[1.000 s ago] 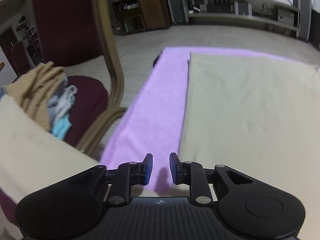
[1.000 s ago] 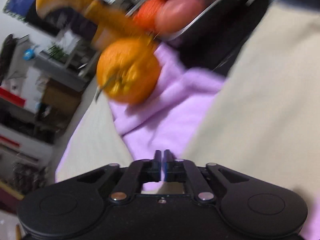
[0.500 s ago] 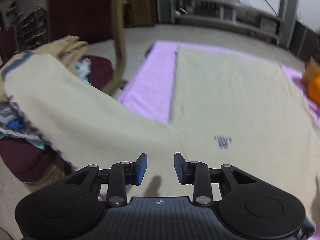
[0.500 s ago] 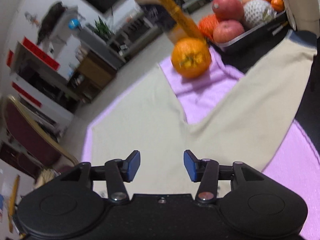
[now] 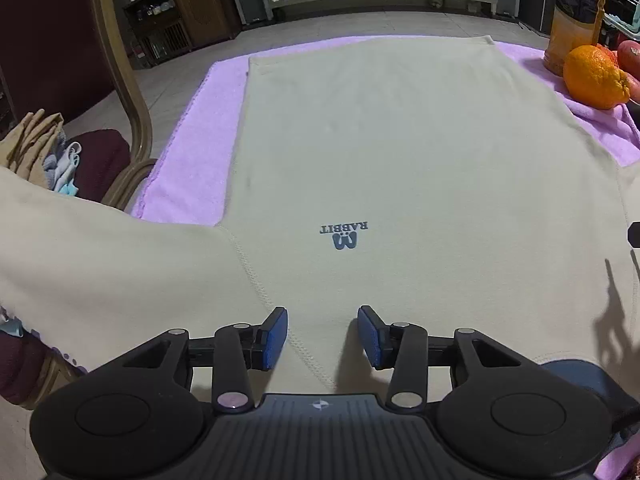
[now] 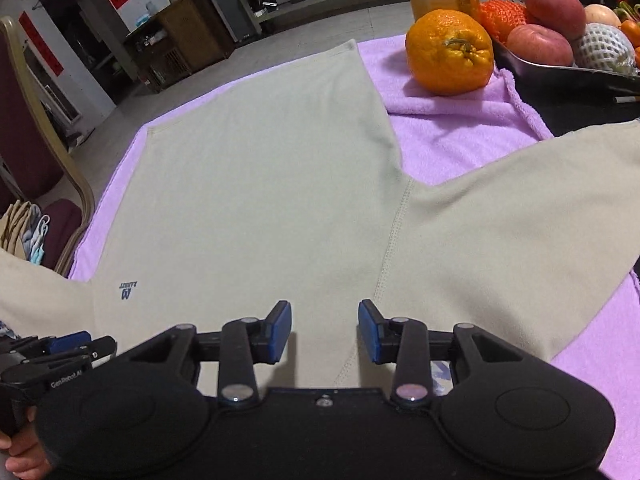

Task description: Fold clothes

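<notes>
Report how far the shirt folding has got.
Done: the beige shirt lies flat on the purple towel, sleeves spread out. In hand: nothing; the left gripper, jaws opening, and the right gripper, jaws closing, hover empty above the shoulder seams. Left: every fold; none is made yet.

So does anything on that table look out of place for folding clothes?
Yes: a large orange sits on the purple towel, right beside the spread beige shirt, with a fruit tray just behind it. Odd company for laundry. The shirt itself lies flat, sleeves out, no stains or tears visible.
</notes>
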